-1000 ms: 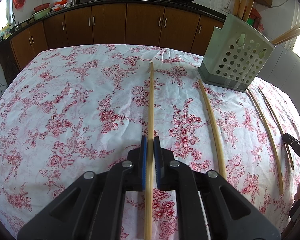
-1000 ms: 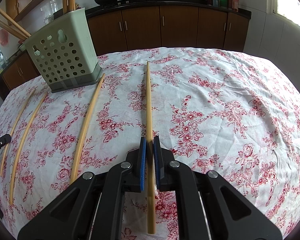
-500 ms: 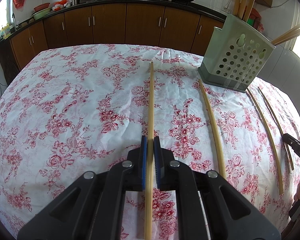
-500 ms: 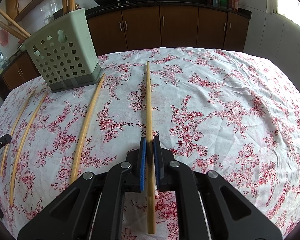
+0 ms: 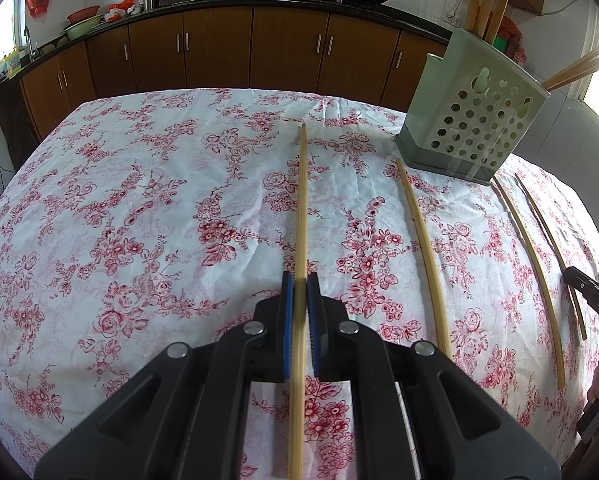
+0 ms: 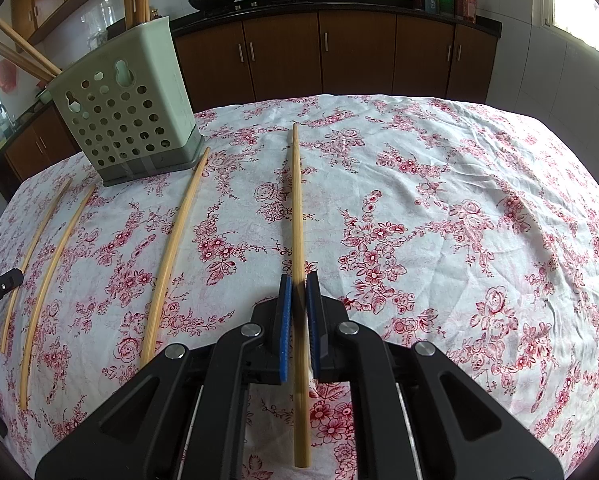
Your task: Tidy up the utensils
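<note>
Far left, the floral cloth lies bare and wide, out to the table's left edge and back to its far edge, with brown cabinets beyond a gap. Next comes the left claw, clenched on the leftmost stick. This stick lies flat on the cloth and runs straight ahead from between the blue pads, its near end passing back under the claw. The second stick lies beside it on the right, apart and about parallel. Its far tip ends just short of the left corner of the green holder, which stands upright near the far edge with several sticks in it. The third stick reaches to the holder's right corner. The right claw is clamped on the rightmost stick, which also lies flat and points ahead. To its right, the cloth is open, rumpled in low folds, up to the right edge.
</note>
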### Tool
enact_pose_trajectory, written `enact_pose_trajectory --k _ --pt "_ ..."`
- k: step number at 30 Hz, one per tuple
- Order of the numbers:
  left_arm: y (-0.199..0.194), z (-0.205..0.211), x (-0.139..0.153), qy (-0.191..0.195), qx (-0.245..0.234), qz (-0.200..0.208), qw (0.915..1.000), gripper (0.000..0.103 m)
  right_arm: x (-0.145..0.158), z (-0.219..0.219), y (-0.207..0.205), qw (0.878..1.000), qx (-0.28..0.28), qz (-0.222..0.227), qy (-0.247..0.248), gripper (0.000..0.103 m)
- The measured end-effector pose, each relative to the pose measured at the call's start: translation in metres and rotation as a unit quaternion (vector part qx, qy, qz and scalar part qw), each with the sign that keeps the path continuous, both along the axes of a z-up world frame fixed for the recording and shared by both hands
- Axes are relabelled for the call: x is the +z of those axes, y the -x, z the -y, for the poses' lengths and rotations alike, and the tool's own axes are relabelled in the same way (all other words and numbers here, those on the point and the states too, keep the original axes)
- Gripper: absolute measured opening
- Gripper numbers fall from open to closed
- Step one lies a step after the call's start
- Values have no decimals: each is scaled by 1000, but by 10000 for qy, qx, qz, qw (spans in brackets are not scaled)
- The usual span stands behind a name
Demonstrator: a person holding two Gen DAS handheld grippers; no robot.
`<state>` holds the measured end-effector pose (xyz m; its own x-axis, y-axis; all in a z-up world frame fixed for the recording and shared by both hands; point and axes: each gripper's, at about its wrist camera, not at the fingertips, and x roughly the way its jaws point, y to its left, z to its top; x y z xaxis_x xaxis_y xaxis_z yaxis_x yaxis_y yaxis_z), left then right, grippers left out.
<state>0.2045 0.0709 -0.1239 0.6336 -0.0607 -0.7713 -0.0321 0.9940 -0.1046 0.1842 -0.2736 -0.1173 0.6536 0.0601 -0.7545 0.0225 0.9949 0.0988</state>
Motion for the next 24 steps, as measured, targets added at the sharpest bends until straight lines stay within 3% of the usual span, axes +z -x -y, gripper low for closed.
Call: enact_pose_trajectory --k 14,17,24 --pt "23 19 4 -532 -346 -48 9980 9 11 1 19 9998 28 162 -59 8" --pt "28 18 25 -545 -379 240 9975 9 35 6 25 9985 14 539 -58 8" --pt "36 19 108 -366 -349 1301 9902 8 101 3 36 9874 -7 1585 2 8"
